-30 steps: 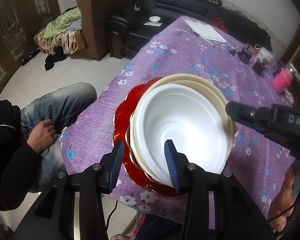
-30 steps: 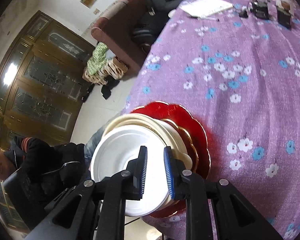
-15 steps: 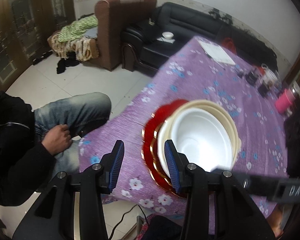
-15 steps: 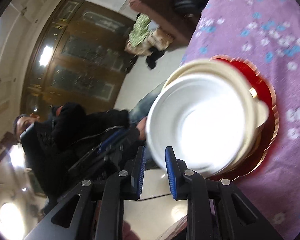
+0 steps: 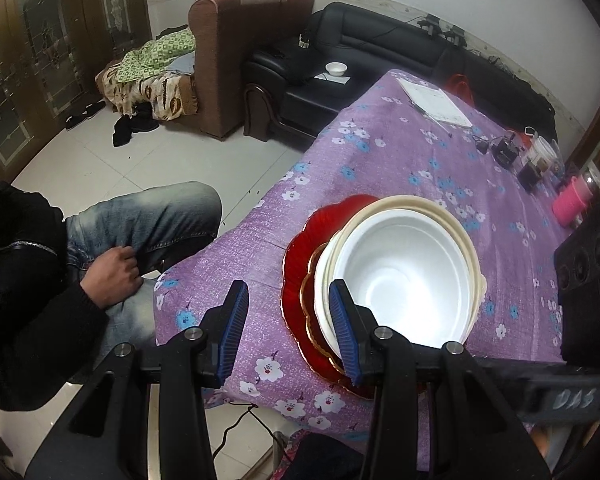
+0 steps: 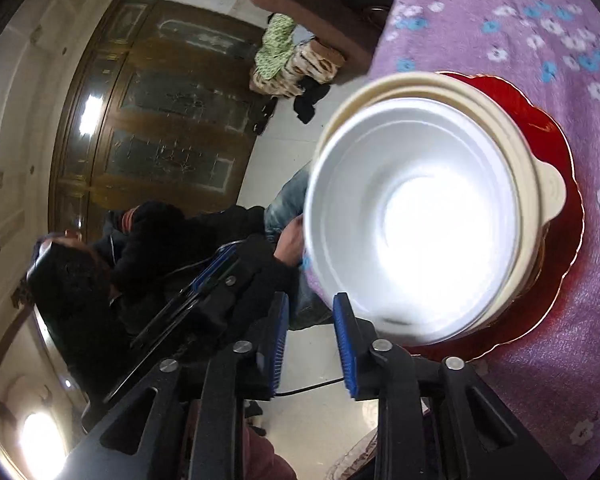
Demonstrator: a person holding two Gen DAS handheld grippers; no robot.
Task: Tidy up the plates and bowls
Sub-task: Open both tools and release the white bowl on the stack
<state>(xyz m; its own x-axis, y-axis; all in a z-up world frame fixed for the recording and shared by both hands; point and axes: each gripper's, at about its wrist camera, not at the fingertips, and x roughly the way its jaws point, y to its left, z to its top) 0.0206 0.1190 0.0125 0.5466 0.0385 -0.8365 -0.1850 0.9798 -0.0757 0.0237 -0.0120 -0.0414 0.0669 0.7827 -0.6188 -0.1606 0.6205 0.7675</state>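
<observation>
A white bowl (image 5: 404,276) sits nested in a cream bowl (image 5: 466,240), stacked on a red scalloped plate (image 5: 300,248) with a gold rim, near the corner of the purple flowered table (image 5: 400,160). My left gripper (image 5: 286,332) is open and empty, above and just in front of the stack. In the right wrist view the white bowl (image 6: 416,220), cream bowl (image 6: 548,192) and red plate (image 6: 556,264) fill the right side. My right gripper (image 6: 310,344) is open and empty, beside the stack's near edge, off the table.
A seated person in jeans (image 5: 140,220) is close to the table's left edge. A paper pad (image 5: 436,100), small dark gadgets (image 5: 508,152) and a pink cup (image 5: 572,200) lie at the table's far end. A black device (image 5: 588,256) stands right of the stack.
Both grippers have drawn back and up from the stack. The right gripper's jaws, narrow over the white bowl's rim a second ago, have widened and hold nothing. The stack stays put.
</observation>
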